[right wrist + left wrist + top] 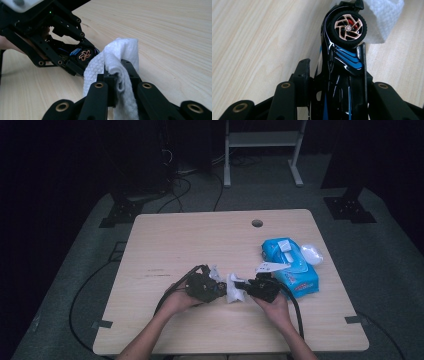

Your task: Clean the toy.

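Here, near the front middle of the wooden table, the two grippers meet nose to nose. The left gripper is clamped on a black toy car with blue stripes; its jaws press the car's sides, and the car's lower half is cut off at the bottom of the left gripper view, so its full shape cannot be made out. One wheel with a copper-coloured rim sticks out past the jaw tips. The right gripper is closed on a folded white wipe, which drapes over and between its jaws and hides the pads. In the right gripper view the wipe sits just beside the car's wheel; whether it touches it is hard to tell. From above, the hands cover much of both grippers, and the car is a dark lump there. To the right lies a blue pack of wipes, with a white lid just beside it. The room beyond the table is too dark to read.
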The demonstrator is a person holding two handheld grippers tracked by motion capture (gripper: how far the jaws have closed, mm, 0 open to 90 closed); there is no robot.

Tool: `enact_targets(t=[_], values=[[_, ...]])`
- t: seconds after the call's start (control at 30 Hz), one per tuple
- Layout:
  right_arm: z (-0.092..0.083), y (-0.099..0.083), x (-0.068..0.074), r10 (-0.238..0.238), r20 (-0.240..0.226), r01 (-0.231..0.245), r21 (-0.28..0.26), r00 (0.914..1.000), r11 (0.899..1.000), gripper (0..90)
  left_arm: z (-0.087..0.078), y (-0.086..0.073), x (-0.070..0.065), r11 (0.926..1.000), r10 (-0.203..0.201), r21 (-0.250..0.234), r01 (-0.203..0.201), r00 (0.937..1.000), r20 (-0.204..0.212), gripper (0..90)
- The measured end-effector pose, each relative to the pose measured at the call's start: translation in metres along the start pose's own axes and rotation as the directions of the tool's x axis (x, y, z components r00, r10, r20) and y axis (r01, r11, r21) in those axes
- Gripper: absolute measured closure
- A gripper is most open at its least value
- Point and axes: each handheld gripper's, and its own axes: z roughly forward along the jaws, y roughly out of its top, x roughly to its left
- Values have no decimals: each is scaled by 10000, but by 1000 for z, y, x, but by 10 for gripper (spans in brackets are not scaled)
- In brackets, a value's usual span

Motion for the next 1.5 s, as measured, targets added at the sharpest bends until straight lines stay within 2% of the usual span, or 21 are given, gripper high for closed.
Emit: enact_targets(t=[0.03,0.13,0.23,0.33,0.43,0.5,0.6,0.67,0.73,0.8,0.9,0.97,1.03,1.1,1.2,1.27,1.33,1.43,1.5], values=[[-1,1,0,-5,-93,5,-34,10000,10000,830,-1,0,-1,10000,-39,-71,39,10000,54,568],[-5,7,3,38,-489,-54,-328,9988,9994,829,-4,1,-7,9990,325,-319,-321,9994,113,568],[-7,15,9,-63,-1007,3,-591,9949,9983,829,-9,6,-12,9965,501,-667,-496,9987,60,569],[-10,18,13,-391,-870,336,-637,9954,9974,829,-17,8,-13,9924,554,-1091,-562,9984,-107,569],[-14,16,8,-288,-559,253,-615,9980,9978,830,-24,6,-11,9871,275,-1584,-250,9995,134,569],[-15,14,4,-87,-692,41,-662,9976,9978,830,-24,5,-11,9869,307,-1586,-284,9995,119,569],[-14,14,7,-208,-546,182,-479,9983,9987,830,-20,4,-11,9871,250,-1585,-204,9993,270,569],[-15,16,9,-150,-835,84,-779,9964,9969,831,-18,3,-11,9870,249,-1592,-207,9994,248,569],[-17,20,15,-354,-1022,254,-976,9941,9949,831,-18,2,-11,9834,139,-1814,-78,9994,324,570],[-17,23,18,-550,-949,455,-997,9940,9940,832,-21,0,-11,9780,66,-2084,-15,9997,237,569],[-18,21,11,-291,-805,210,-1000,9963,9948,832,-27,-4,-8,9674,-110,-2526,186,9994,317,570],[-18,17,4,64,-876,-157,-1054,9961,9943,832,-29,-6,-7,9623,-157,-2707,261,9991,406,570],[-16,12,1,190,-738,-258,-921,9971,9954,832,-30,-7,-7,9554,-241,-2932,350,9989,406,570],[-15,9,-1,425,-870,-510,-974,9953,9939,832,-30,-8,-6,9554,-268,-2925,401,9984,491,570],[-17,12,0,381,-935,-484,-1110,9949,9926,833,-28,-7,-8,9592,-154,-2814,292,9986,510,570],[-20,16,2,399,-1195,-565,-1386,9920,9887,833,-28,-7,-8,9546,-194,-2960,333,9986,498,570],[-20,17,3,324,-1148,-487,-1425,9929,9886,832,-29,-7,-7,9505,-231,-3084,379,9984,515,570],[-17,11,-3,606,-1080,-739,-1233,9923,9896,832,-32,-9,-5,9416,-346,-3325,533,9975,619,570],[-12,4,-7,785,-1083,-889,-946,9910,9915,833,-34,-9,-4,9388,-351,-3400,547,9974,636,570]])
